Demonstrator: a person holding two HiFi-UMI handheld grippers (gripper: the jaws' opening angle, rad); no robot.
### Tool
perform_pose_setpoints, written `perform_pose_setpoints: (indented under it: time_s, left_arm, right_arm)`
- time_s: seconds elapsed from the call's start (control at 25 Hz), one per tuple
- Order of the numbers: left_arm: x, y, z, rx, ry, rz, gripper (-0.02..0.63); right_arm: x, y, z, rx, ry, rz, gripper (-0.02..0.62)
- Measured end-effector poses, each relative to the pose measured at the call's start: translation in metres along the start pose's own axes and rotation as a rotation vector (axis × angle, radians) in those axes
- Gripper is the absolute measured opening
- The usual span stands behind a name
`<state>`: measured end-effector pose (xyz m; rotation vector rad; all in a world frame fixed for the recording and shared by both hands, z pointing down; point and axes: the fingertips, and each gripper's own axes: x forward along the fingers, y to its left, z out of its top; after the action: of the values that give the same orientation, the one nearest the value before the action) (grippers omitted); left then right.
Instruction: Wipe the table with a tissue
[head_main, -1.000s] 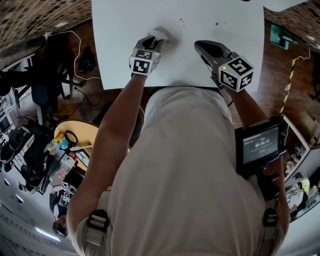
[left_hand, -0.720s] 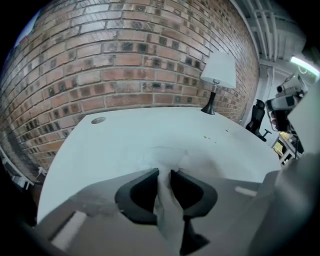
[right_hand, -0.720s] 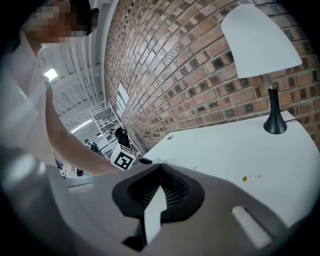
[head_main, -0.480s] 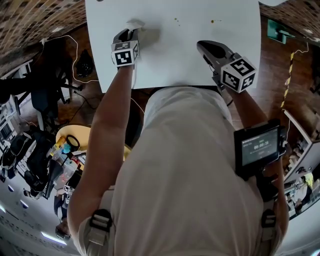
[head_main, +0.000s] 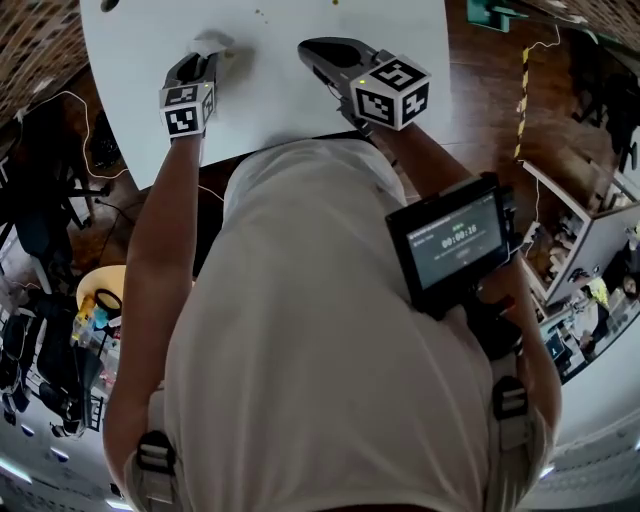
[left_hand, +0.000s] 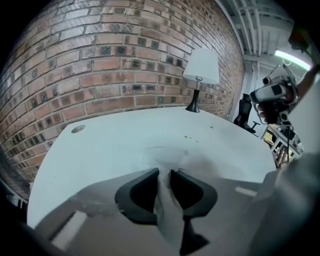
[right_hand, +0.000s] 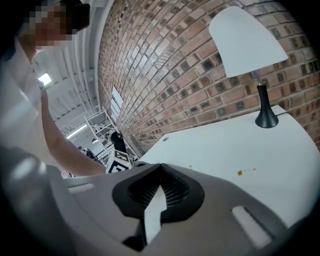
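Two grippers are reaching over the white table (head_main: 290, 105), but only the left gripper (left_hand: 164, 176) is doing any work. Its jaws are pinching a crumpled white tissue (left_hand: 166, 156), which is bunching out past the tips and appears to be resting on the tabletop, toward the left part of the table as the head view shows it. The right gripper (right_hand: 160, 167) is waiting above the near edge, its jaws pressed together with nothing between them, well apart from the tissue. A few small brownish spots (left_hand: 188, 137) are lying on the surface beyond the tissue and a little to its right, not touched by it. An orange spot (right_hand: 240, 173) is showing ahead of the right gripper. A lamp (left_hand: 200, 70) with a white shade is standing at the far edge by the brick wall (left_hand: 100, 60). By the look of it, the wiping step is under way over the left portion, with the marked patch not yet wiped. The next move is calling for a drag of the tissue forward and rightward across those spots. That means holding the pinch tight and pressing enough paper down that the jaw tips are not scraping the table. The thin wad is likely to roll, tear or slip out of the grip.
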<state>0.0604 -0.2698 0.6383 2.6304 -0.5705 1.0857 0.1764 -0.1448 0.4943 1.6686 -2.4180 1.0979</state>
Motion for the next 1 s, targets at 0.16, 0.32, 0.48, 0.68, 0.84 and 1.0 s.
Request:
perform_pose_setpoints:
  time_s: [0.16,0.32,0.48,0.68,0.84,1.0]
  left_arm:
    - [-0.009,-0.013,-0.011,0.030,0.021,-0.059,0.081]
    - [-0.018,0.006,-0.023,0.004,0.041,0.001,0.081]
    - [-0.022,0.046,-0.028,-0.111,0.045,0.110,0.081]
    - [-0.017,0.069,-0.021,-0.190,0.032,0.186,0.081]
    - [-0.008,0.066,-0.010,-0.157,0.047,0.194,0.080]
    - [-0.003,0.039,-0.004,-0.071,0.081,0.145,0.080]
  right_arm:
    - [0.004,0.004,0.002,-0.006,-0.007,0.017,0.006]
    - [0.003,0.004,0.002,-0.001,-0.017,0.021,0.006]
    - [-0.001,0.000,0.000,0.015,-0.025,0.006,0.006]
    - [-0.007,-0.006,-0.004,0.029,-0.030,-0.017,0.006]
    - [-0.013,-0.011,-0.006,0.036,-0.035,-0.033,0.006]
    - [-0.013,-0.010,-0.008,0.041,-0.040,-0.032,0.006]
